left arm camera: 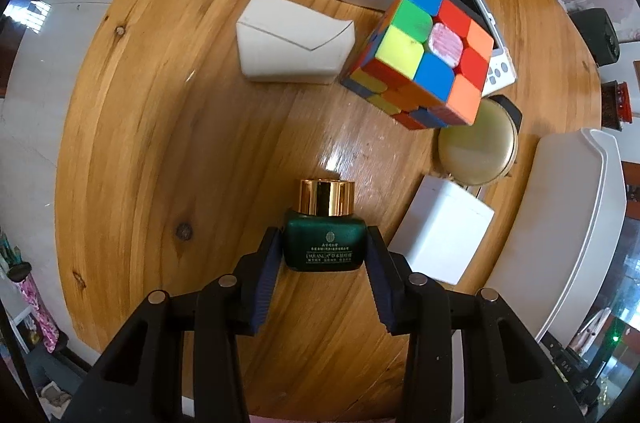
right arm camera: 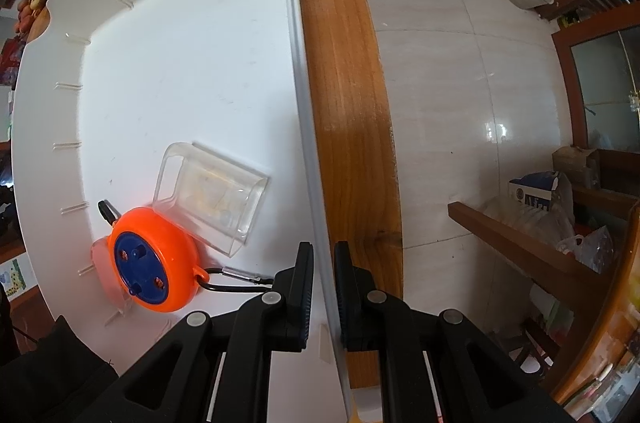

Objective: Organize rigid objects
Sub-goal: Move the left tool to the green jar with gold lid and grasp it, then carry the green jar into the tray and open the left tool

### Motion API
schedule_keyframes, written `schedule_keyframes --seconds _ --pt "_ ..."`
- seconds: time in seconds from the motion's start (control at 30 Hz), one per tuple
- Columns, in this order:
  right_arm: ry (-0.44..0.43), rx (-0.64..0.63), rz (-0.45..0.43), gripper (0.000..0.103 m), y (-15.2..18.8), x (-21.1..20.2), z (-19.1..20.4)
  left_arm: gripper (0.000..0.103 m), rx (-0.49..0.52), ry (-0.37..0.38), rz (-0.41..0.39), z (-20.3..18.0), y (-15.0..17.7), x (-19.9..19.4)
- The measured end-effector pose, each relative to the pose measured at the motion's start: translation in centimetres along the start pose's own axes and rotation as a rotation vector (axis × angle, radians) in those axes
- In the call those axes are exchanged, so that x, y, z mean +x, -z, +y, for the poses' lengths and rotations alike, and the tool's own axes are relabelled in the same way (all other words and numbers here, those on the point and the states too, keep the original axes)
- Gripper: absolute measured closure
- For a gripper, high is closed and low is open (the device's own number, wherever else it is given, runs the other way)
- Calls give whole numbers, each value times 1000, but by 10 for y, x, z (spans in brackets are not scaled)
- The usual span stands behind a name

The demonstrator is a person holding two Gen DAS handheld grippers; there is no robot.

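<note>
Wooden table, green jar between pads

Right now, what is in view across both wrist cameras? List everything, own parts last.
Green jar: 1, dark green with gold cap, on its side between the left gripper's fingers.
Puzzle cube: 1, multicoloured, centre right of the table.
White blocks: 3, white, two at the far side, one near the bin.
Round compact: 1, pale gold, below the cube.
Handheld device: 1, white, behind the cube.
Table: 1, round, wood.
Bin: 1, white, at the table edge.
Orange reel: 1, orange and blue, in the bin.
Clear case: 1, transparent, in the bin.
Left gripper: black, around the jar.
Right gripper: black, clamped on the bin wall.
</note>
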State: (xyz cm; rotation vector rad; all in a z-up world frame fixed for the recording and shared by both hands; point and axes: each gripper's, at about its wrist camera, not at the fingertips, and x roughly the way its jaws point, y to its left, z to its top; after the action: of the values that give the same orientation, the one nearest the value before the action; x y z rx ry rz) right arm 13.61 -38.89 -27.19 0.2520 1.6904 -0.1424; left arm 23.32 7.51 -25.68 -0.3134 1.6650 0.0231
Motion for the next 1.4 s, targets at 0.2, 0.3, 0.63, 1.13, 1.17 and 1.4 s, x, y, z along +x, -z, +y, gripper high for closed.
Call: schedule_keyframes --seconds 0.2,0.3,0.63,1.13,1.17,1.4 --pt "-11 -12 -8 92 0 0 0 58 3 -4 -7 -1 15 -7" --pt "-19 -20 -16 92 1 0 1 58 9 -9 -15 -3 22 -16" --pt "-58 -41 -57 92 7 -6 1 58 67 -41 -56 -27 53 -46" --pt "-150 -40 -143 92 23 -8 -18 58 266 -84 -131 -93 91 -90" --pt "-157 -37 -149 93 24 -8 -19 58 286 -82 -134 -99 94 -92" --pt "-183 -20 -174 94 25 -7 -25 58 413 -83 -152 -142 109 -98"
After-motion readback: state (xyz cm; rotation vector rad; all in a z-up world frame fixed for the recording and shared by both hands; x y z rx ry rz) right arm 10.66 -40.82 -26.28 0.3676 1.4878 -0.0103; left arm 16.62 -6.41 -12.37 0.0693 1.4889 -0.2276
